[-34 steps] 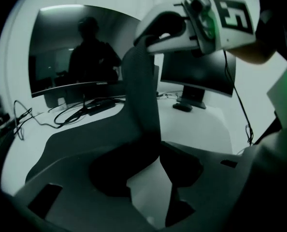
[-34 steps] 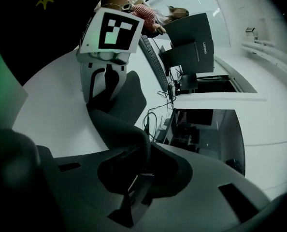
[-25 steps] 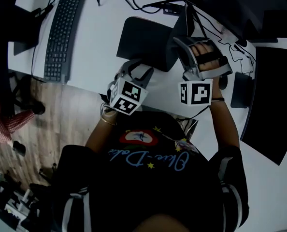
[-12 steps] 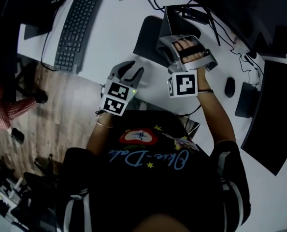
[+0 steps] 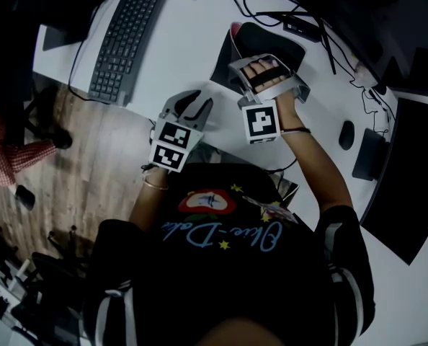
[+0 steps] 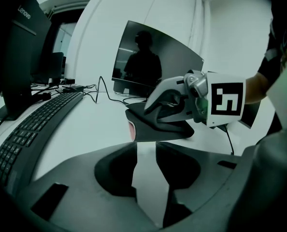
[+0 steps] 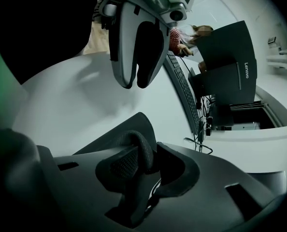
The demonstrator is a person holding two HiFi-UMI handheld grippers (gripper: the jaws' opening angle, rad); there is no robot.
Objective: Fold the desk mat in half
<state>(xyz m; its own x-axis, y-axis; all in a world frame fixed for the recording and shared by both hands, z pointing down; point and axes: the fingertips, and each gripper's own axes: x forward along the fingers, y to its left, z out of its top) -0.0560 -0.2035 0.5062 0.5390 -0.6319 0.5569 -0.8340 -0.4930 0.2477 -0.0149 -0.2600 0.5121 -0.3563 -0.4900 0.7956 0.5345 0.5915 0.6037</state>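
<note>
We see the desk mat [image 5: 268, 38] lying on the white bench [image 5: 178, 42], doubled over on itself, with a strip of its pinkish underside showing along the edge that faces the keyboard [image 5: 124, 38]. The right gripper [image 5: 244, 69] is on the mat's near side. Its own view shows a curled, textured edge of the mat between its jaws, touching both pads as far as we can tell. Those jaws have just been opening, so we judge the pinch to be loosening rather than firm.

The left gripper [image 5: 192, 105] hangs over bare bench with its jaws apart and nothing between them, though they have just been closing a little. From it, the mat lies ahead and to the right, near but not touching.

The right hand is plainly the nearer one, being already on the mat. The folded mat's long side appears to run away from us, roughly in line with the direction in which the right gripper points. We judge the fold to be nearly complete. What seems left is to let the upper layer settle squarely on the lower one, and the curl at the gripped edge could spring it back open.
</note>
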